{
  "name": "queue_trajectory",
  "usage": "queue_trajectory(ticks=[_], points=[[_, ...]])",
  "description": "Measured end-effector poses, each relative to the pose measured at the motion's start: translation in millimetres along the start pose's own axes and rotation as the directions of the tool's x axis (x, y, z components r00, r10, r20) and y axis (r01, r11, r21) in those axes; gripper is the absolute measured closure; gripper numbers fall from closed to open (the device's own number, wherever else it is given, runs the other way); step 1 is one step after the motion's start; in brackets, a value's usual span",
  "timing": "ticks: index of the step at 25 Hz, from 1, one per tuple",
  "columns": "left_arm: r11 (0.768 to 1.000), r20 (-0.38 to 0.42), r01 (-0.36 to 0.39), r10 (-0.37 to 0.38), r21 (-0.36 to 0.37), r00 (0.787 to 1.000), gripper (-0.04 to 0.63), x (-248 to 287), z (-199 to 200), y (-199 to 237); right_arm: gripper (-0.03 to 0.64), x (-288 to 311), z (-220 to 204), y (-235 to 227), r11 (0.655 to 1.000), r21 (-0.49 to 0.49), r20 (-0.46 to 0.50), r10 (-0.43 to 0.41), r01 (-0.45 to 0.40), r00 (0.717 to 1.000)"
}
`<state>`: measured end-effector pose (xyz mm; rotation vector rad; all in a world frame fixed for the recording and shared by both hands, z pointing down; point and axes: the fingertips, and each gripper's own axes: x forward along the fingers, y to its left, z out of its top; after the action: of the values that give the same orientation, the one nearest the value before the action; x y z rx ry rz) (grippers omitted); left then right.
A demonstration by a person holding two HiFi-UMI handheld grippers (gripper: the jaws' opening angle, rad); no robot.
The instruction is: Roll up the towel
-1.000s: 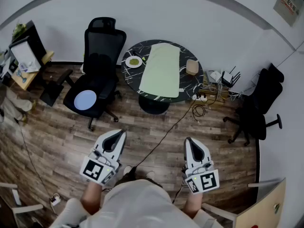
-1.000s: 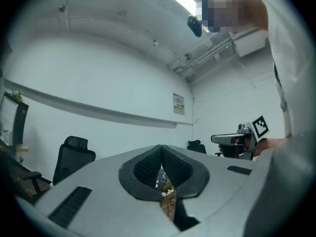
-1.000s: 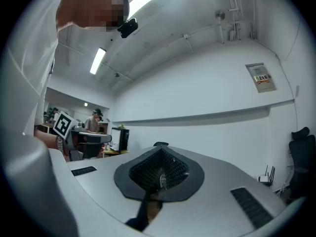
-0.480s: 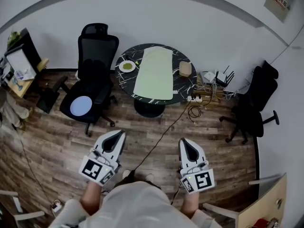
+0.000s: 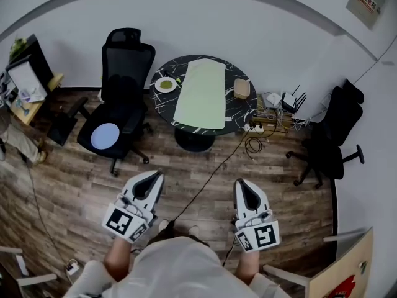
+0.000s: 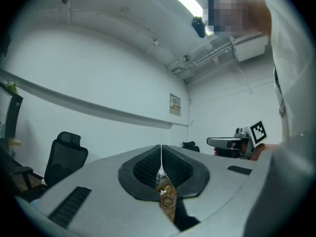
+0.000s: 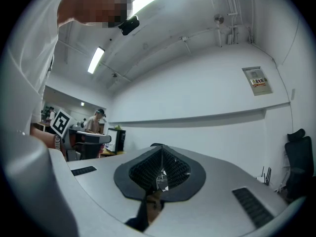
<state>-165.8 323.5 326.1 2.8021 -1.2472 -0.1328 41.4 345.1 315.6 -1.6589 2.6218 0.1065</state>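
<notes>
- My left tongs [image 5: 151, 182] and right tongs [image 5: 246, 190]: both closed, empty, held level.
- Towel [image 5: 201, 94] lies flat, unrolled, on the round counter [image 5: 234, 110], well apart from me.

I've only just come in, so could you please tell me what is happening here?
A person stands on the wooden plank floor, holding two grippers level. The left gripper and the right gripper are both shut and empty, well short of the round black marble table. The pale green towel lies spread flat on it, not yet rolled.
</notes>
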Motion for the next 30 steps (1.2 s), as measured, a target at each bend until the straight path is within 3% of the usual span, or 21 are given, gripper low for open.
queue_trajectory(ticks=[16,17,19,22,24,30], points=[[1.000,0.012,0.007,-0.006,-0.014,1.000,0.589,6,-1,-9,0.596,-2,-6,-7,1.000,-0.011,-0.013,0.017,-0.017,1.000],[1.000,0.017,0.011,-0.011,-0.019,1.000,0.578,7,0,-10,0.576,-2,-6,-8,1.000,-0.013,-0.014,0.016,-0.016,1.000],[1.000,0.016,0.013,-0.013,-0.022,1.000,0.432,11,-2,-13,0.528,-2,-7,-12,1.000,-0.009,-0.012,0.015,-0.016,1.000],[1.000,0.006,-0.015,0.015,-0.006,1.000,0.315,17,-6,-14,0.439,-1,-9,-20,1.000,0.006,-0.010,0.021,-0.021,1.000],[0.999,0.007,-0.052,0.052,-0.007,0.999,0.293,19,-7,-10,0.382,1,-10,-27,1.000,0.008,-0.010,0.014,-0.014,1.000],[0.995,0.000,-0.094,0.094,-0.031,0.996,0.287,30,-12,-8,0.356,-2,-14,-53,1.000,0.023,0.002,-0.021,0.021,1.000]])
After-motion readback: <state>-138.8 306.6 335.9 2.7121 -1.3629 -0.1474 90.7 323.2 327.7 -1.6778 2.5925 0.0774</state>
